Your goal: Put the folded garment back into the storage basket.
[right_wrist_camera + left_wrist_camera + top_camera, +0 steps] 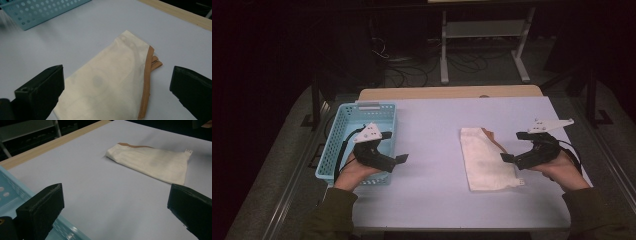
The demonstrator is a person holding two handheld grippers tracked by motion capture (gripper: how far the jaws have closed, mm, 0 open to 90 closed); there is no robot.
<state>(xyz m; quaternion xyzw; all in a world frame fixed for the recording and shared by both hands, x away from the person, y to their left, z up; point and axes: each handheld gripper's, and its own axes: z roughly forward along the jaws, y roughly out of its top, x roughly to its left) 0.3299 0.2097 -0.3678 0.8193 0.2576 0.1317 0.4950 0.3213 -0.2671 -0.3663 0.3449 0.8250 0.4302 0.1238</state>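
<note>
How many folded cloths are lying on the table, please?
1: the cream folded cloth with a tan edge lies flat on the table, right of centre, beside the right gripper.

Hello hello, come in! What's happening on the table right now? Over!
Left tool open, beside the blue basket. Right tool open, at the cream cloth's edge, nothing gripped. Cloth flat on the table. Nothing in the way.

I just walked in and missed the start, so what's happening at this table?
A person holds a two-jaw gripper in each hand over a pale table. The right gripper hovers at the edge of a folded cream cloth with tan trim, its jaws wide open and not touching it. The left gripper hangs beside a light blue basket, its jaws open and holding nothing. The cloth lies flat on the table, apart from the basket.
</note>
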